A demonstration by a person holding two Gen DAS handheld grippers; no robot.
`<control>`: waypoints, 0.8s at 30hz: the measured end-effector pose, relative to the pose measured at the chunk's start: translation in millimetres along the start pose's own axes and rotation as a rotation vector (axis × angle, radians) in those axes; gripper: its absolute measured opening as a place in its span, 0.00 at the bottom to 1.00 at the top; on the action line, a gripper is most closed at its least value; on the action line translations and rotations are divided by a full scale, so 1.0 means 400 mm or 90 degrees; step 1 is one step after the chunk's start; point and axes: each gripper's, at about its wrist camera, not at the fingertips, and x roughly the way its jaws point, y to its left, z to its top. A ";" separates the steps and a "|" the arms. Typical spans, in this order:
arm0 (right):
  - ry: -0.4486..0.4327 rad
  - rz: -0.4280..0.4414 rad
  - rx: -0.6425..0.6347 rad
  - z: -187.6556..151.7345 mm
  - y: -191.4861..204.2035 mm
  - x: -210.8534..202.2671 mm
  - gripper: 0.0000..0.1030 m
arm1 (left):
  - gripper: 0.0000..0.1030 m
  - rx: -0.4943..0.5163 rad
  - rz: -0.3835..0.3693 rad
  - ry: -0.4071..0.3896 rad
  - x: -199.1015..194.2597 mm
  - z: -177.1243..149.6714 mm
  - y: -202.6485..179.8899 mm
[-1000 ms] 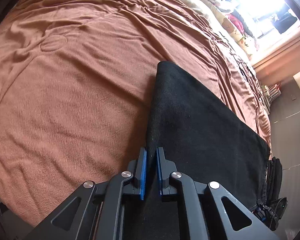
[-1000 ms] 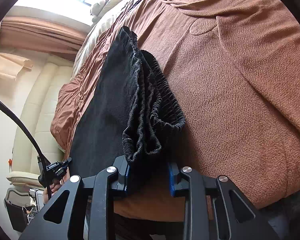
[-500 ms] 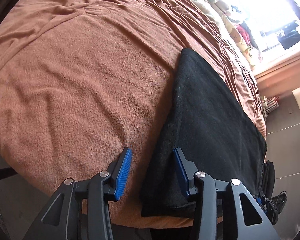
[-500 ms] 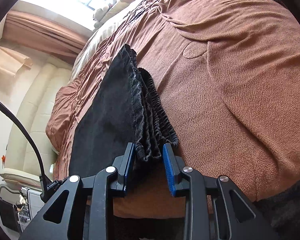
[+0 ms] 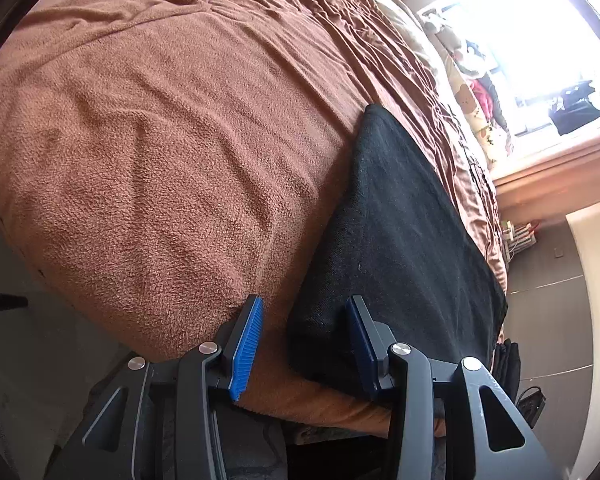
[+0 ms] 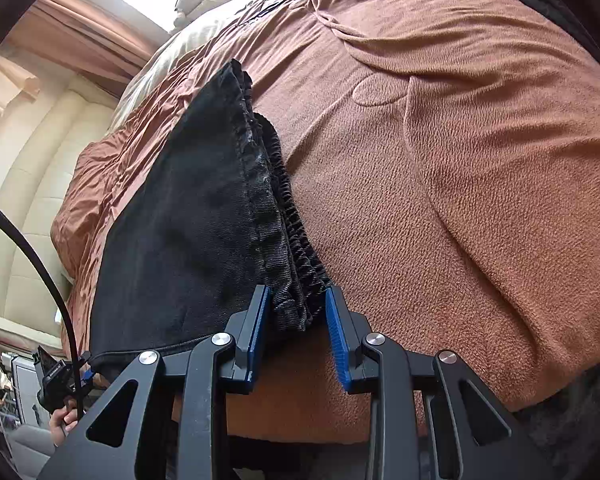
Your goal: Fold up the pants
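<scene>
The black pants (image 5: 396, 240) lie folded flat on the brown bed cover (image 5: 160, 120), near the bed's front edge. My left gripper (image 5: 304, 320) is open, its blue pads on either side of the pants' near corner, not pinching it. In the right wrist view the pants (image 6: 188, 232) show their ruffled elastic waistband (image 6: 296, 232) along the right side. My right gripper (image 6: 296, 312) is open, with the waistband corner lying between its pads.
The bed cover (image 6: 460, 160) spreads wide to the right of the pants. A bright window and pillows (image 5: 472, 92) lie at the far end. The other hand-held gripper and its cable (image 6: 60, 368) show at lower left. Floor (image 5: 548, 312) lies beyond the bed edge.
Both grippers have opened and let go of the pants, which now lie flat on the bed. Both have drawn back toward the bed's front edge.
</scene>
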 end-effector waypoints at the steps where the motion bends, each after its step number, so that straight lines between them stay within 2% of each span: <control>1: -0.010 -0.003 -0.007 0.000 0.008 -0.013 0.26 | 0.44 -0.005 -0.005 -0.001 0.001 0.000 0.004; 6: -0.049 -0.002 -0.047 -0.012 0.058 -0.078 0.25 | 0.44 -0.022 -0.033 -0.003 0.014 -0.003 0.006; 10: -0.051 0.006 -0.086 -0.026 0.107 -0.085 0.25 | 0.44 -0.037 -0.068 0.001 0.033 -0.004 0.005; 15: -0.033 0.006 -0.131 -0.044 0.186 -0.051 0.25 | 0.43 -0.031 -0.085 -0.006 0.039 -0.018 -0.002; 18: -0.017 0.010 -0.148 -0.048 0.233 -0.010 0.25 | 0.39 0.012 -0.072 -0.013 0.033 -0.038 -0.020; 24: 0.007 0.011 -0.177 -0.055 0.325 0.082 0.25 | 0.29 0.021 -0.092 -0.031 0.023 -0.052 -0.006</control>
